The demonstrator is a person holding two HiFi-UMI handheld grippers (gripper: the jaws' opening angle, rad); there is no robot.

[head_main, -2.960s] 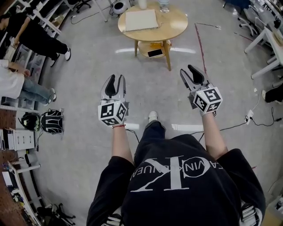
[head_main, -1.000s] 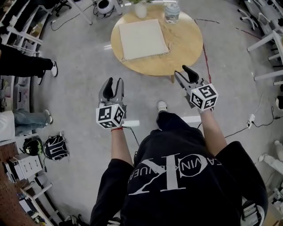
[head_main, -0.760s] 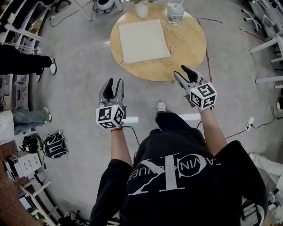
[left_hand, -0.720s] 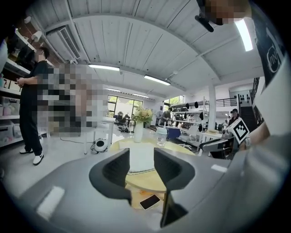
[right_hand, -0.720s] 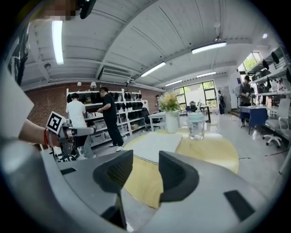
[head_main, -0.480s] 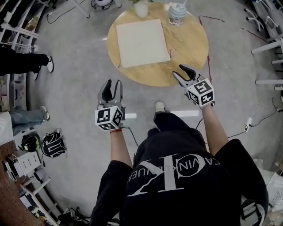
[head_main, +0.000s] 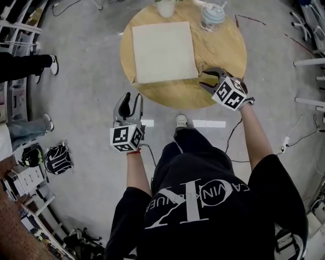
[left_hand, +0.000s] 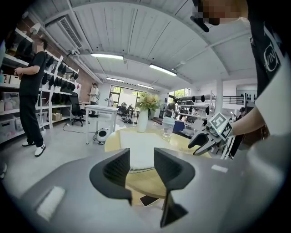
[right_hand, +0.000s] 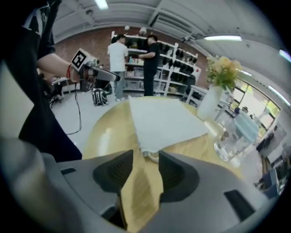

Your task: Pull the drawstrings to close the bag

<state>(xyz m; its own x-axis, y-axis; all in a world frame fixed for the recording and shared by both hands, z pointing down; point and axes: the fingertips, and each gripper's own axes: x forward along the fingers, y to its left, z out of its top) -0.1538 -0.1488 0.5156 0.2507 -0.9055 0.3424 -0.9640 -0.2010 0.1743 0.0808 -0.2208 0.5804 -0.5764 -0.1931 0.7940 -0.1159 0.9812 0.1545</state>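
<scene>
Round table (head_main: 223,51), flat bag (head_main: 161,51); left gripper (head_main: 131,97), right gripper (head_main: 204,78): fingers apart, empty.

Black short-sleeved tee (head_main: 203,213), white lettering; red wrist band (head_main: 133,151) — grey-black left tongs (head_main: 131,96), right tongs (head_main: 204,78), marker cubes (head_main: 127,138).

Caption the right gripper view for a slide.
Right gripper, jaws open, hovers over the round table, aimed at a corner of the cream bag.

Bag (head_main: 161,51): cream cloth, matt, fine weave. Table (head_main: 229,56): pale wood, smooth, slight sheen. Floor (head_main: 86,86): grey concrete, smooth. Jar (head_main: 212,15): clear glass. Left gripper (head_main: 131,96): black matt plastic, ribbed.
</scene>
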